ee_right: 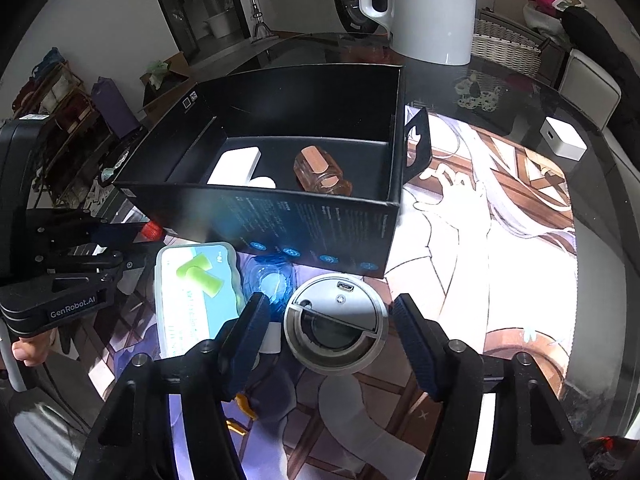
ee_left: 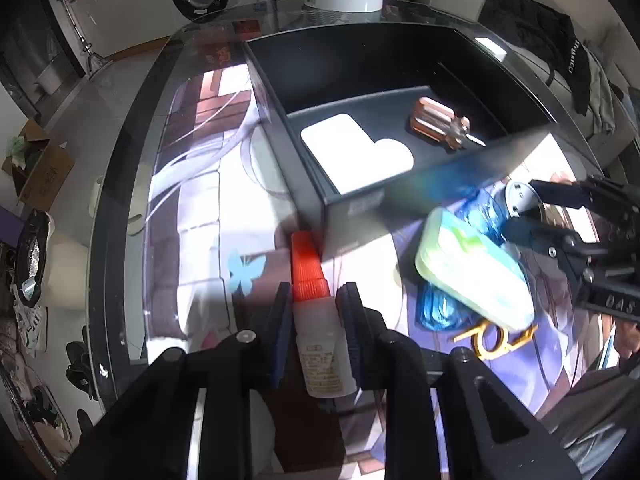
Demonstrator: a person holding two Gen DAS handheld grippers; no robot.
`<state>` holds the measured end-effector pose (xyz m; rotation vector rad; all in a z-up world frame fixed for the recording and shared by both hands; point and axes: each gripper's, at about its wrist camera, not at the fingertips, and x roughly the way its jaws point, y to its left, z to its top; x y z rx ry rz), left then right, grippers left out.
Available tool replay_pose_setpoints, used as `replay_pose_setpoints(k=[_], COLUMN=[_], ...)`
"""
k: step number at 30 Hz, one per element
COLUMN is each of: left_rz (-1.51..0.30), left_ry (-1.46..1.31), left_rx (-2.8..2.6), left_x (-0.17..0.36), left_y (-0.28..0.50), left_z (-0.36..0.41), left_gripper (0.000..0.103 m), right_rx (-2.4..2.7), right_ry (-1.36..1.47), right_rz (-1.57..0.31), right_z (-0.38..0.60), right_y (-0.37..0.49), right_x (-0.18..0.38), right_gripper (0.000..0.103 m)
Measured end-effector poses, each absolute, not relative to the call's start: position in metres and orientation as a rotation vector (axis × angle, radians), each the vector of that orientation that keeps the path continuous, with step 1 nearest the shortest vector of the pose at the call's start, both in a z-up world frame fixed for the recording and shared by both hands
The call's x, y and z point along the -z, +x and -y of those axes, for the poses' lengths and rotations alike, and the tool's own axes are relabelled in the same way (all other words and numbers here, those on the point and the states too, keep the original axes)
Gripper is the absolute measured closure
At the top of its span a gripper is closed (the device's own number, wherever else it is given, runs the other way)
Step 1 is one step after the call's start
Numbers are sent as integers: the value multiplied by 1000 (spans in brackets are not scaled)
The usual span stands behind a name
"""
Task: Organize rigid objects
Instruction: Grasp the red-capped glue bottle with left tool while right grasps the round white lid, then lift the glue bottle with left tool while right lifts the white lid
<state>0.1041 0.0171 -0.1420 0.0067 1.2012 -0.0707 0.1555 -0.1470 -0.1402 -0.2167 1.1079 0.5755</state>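
Note:
My left gripper (ee_left: 314, 304) is shut on a small white glue bottle with an orange cap (ee_left: 316, 312), held near the front left corner of the black box (ee_left: 360, 208). The box holds an orange-handled screwdriver (ee_left: 440, 122) and white flat items (ee_left: 352, 152). My right gripper (ee_right: 332, 320) is open around a round silver device (ee_right: 336, 324) on the mat, pads apart from its sides. A green-and-white case (ee_right: 192, 296) lies left of it, also in the left wrist view (ee_left: 476, 276). The box (ee_right: 320, 232) stands just beyond the device.
A blue plastic wrapper (ee_right: 268, 280) lies between the case and the device. A gold clip (ee_left: 488, 338) lies on the printed mat (ee_right: 500, 264). A white kettle (ee_right: 432, 8) and a small white cube (ee_right: 562, 142) stand on the glass table behind.

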Motion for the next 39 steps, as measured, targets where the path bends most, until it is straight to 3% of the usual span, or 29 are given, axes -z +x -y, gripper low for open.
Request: replay_pose_setpoints(k=[6,39], left_rz=[-1208,-1200], left_ry=[24,55], left_rx=[120,160], left_x=[140,141], left_y=[91,86], left_z=[-10,7], left_gripper=[84,84], right_rx=[-573,-583], right_ry=[-209,-209], right_rz=[-1146,-1148], right_z=[148,150], right_y=[148,132], right_x=[138,138], right_gripper=[52,47])
